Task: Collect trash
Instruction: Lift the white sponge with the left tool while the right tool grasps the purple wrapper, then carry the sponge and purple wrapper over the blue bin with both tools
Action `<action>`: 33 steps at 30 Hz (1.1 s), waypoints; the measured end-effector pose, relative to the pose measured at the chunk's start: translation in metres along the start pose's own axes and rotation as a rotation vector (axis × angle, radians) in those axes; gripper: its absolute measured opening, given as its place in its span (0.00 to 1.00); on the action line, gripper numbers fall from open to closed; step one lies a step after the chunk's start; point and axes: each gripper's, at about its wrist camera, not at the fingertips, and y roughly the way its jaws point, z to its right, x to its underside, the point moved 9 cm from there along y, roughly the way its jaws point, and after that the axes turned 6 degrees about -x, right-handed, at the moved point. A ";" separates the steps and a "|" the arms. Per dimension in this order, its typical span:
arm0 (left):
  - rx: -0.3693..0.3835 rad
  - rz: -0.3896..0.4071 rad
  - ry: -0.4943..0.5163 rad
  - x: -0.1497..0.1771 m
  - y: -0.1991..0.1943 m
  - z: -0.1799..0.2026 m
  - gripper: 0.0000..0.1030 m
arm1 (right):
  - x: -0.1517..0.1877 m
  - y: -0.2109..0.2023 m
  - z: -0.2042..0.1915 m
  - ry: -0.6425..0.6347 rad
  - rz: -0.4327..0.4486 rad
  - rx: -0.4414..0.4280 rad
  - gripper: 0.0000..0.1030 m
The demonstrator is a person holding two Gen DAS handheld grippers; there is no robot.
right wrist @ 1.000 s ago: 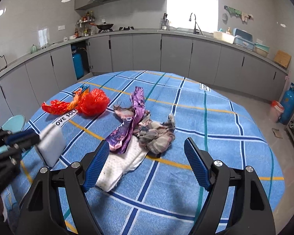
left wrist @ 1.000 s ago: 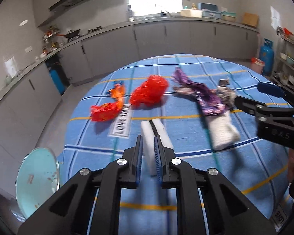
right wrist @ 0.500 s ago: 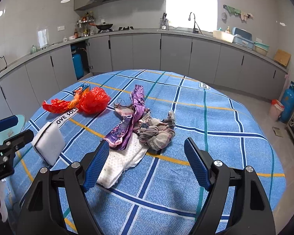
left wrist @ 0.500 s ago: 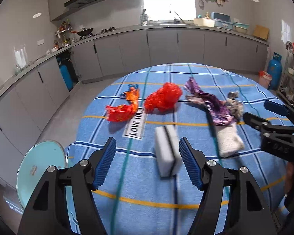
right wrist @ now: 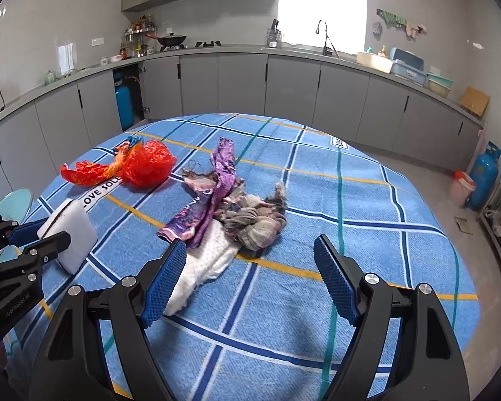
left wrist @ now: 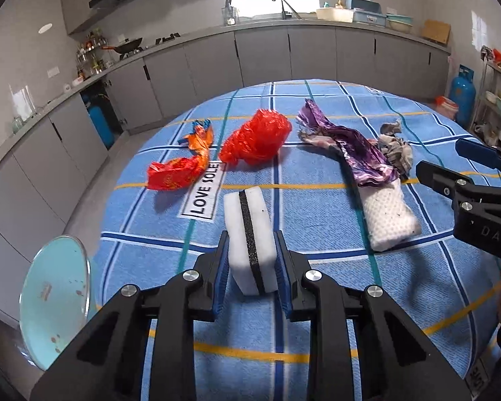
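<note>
my left hand-held gripper (left wrist: 250,260) is closing on the sponge (left wrist: 250,237), pads on its soft flat sides; it's light and squashy. my right hand-held gripper (right wrist: 250,280) hangs open.

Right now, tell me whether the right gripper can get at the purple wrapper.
Probably yes. The right gripper is open and holds nothing, and the purple wrapper lies just ahead on top of the white cloth, uncovered. The left gripper is off to the side, closing around the white sponge.
</note>
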 end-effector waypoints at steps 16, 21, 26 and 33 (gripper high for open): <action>-0.219 0.072 0.033 -0.010 0.005 -0.047 0.24 | -0.013 0.060 -0.029 -0.032 -0.138 -0.048 0.32; -0.222 0.081 0.023 -0.009 0.000 -0.053 0.24 | -0.009 0.063 -0.032 -0.053 -0.166 -0.038 0.05; -0.234 0.089 -0.004 -0.008 -0.011 -0.070 0.24 | -0.014 0.048 -0.037 -0.069 -0.119 -0.041 0.01; -0.262 0.107 -0.035 -0.004 -0.030 -0.092 0.24 | -0.031 0.015 -0.047 -0.101 -0.037 -0.036 0.01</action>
